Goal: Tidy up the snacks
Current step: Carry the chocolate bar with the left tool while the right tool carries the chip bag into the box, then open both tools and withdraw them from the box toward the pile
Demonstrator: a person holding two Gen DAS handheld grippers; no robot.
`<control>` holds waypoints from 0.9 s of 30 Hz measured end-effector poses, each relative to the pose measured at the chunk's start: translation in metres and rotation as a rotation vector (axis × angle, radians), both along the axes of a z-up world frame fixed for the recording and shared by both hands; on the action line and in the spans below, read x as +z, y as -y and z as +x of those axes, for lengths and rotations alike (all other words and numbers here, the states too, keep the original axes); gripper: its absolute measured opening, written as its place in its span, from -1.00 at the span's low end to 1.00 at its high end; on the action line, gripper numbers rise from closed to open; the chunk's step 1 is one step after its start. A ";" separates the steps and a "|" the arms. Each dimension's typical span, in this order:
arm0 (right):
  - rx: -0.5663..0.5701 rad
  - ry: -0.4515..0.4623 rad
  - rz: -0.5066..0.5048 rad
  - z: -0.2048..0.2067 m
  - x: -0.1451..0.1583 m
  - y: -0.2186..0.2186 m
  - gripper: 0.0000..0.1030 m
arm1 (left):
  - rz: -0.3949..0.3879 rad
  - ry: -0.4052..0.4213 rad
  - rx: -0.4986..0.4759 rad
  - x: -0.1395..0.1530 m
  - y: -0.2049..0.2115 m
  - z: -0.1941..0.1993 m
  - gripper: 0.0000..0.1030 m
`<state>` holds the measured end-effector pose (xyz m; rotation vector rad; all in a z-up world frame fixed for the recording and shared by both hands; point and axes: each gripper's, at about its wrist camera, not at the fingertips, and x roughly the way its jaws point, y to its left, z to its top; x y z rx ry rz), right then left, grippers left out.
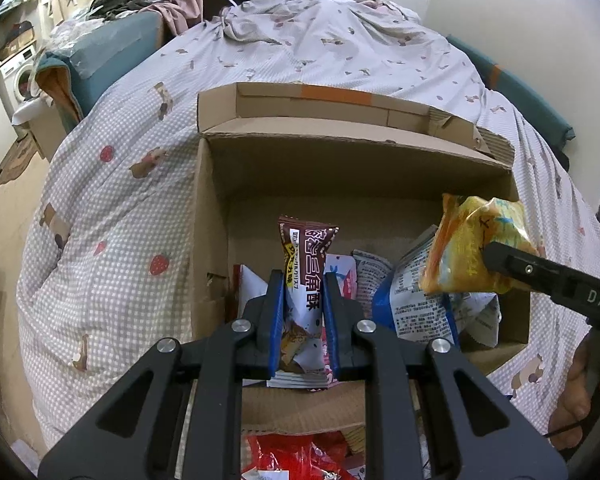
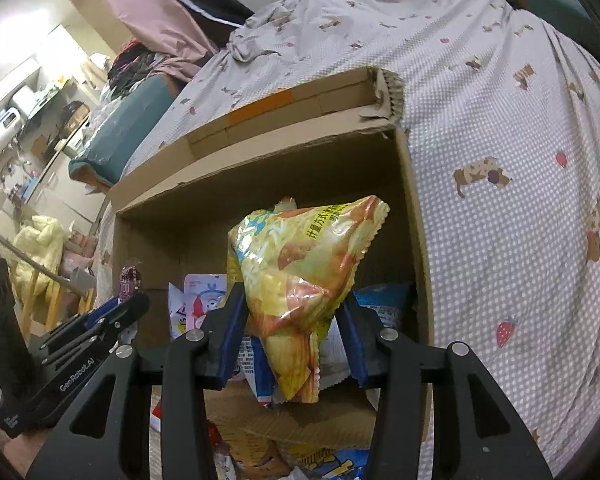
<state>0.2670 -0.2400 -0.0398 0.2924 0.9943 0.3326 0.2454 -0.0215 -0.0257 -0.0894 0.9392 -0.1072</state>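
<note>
My left claw [image 1: 303, 280] is clamped on a slim brown snack packet with white lettering [image 1: 305, 276]. Its lower end is hidden between the blue pads. My right claw [image 2: 296, 300] has its jaws apart around a puffy yellow-orange crinkled snack bag [image 2: 300, 276]. I can't tell if the pads actually press on it; the bag's bottom seam droops below the fingers. Left view shows only one right finger, cut off at the frame edge.

Both claws sit over the open brown cardboard box [image 1: 340, 168] on the pale checked bedsheet with dog and strawberry prints [image 1: 112, 216]. Ahead of the claws the far half of the box floor looks bare, with room there. The far wall and its folded-out flap stand ahead, with side walls close to left and right.

Under and just ahead of the claws lie a blue-and-white printed foil bag [image 1: 416, 300] and a pink-and-white small packet [image 2: 204, 300], piled and overlapping; the labels are too small to read. Below the near box edge there are a red wrapper [image 1: 292, 456] and more packets, partly hidden by my claw frames. The person's hand [image 1: 580, 400] shows at the right edge of the left view.
</note>
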 end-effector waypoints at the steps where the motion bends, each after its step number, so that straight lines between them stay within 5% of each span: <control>1: 0.000 0.010 -0.010 -0.001 0.002 -0.001 -0.09 | 0.000 0.001 -0.001 0.000 0.000 0.000 -0.70; 16: -0.039 0.088 -0.024 -0.003 0.019 0.012 0.20 | 0.026 0.034 -0.035 0.008 0.008 -0.004 -0.63; 18: -0.051 0.099 -0.009 -0.004 0.022 0.016 0.42 | 0.021 0.040 -0.032 0.010 0.008 -0.005 -0.26; 22: -0.067 0.126 -0.008 -0.007 0.029 0.020 0.58 | 0.029 0.070 -0.033 0.015 0.008 -0.007 0.02; 24: -0.069 0.139 -0.019 -0.008 0.031 0.019 0.70 | 0.016 0.073 -0.032 0.017 0.008 -0.008 0.36; 27: -0.057 0.142 -0.023 -0.008 0.031 0.017 0.72 | -0.021 0.076 -0.037 0.018 0.006 -0.008 0.61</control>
